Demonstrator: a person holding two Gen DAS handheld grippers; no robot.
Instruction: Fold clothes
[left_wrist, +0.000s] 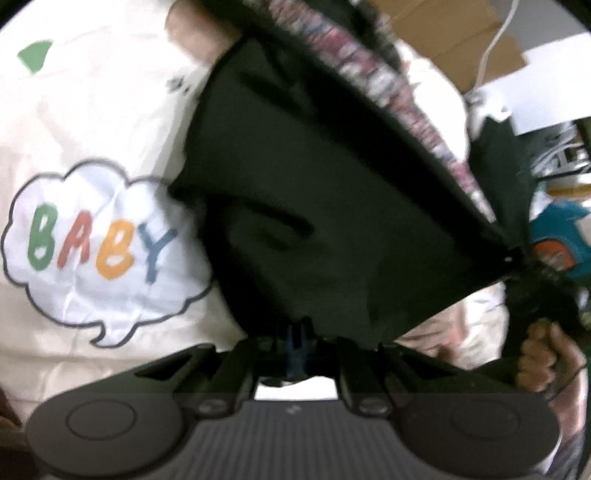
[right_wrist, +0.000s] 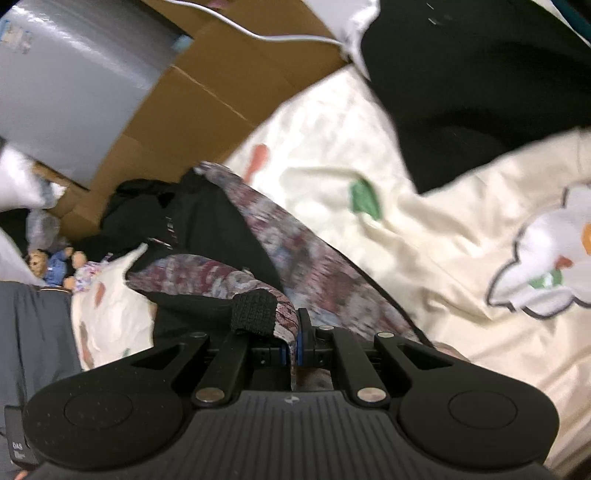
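A black garment (left_wrist: 317, 192) with a maroon-and-grey patterned band (left_wrist: 391, 85) hangs stretched above a cream bedsheet (left_wrist: 92, 122). My left gripper (left_wrist: 297, 336) is shut on its lower black edge. My right gripper (right_wrist: 295, 332) is shut on the patterned band (right_wrist: 306, 258) of the same garment (right_wrist: 207, 221), which trails away from it over the sheet (right_wrist: 424, 229). The right gripper and the hand holding it (left_wrist: 539, 354) show at the right of the left wrist view, at the garment's far corner.
The sheet carries a "BABY" speech-bubble print (left_wrist: 99, 243). Cardboard boxes (right_wrist: 207, 92), a grey appliance (right_wrist: 74, 74) and a white cable (right_wrist: 258, 29) stand beyond the bed. Another black cloth (right_wrist: 480, 92) lies on the sheet. Soft toys (right_wrist: 55, 266) sit at the left.
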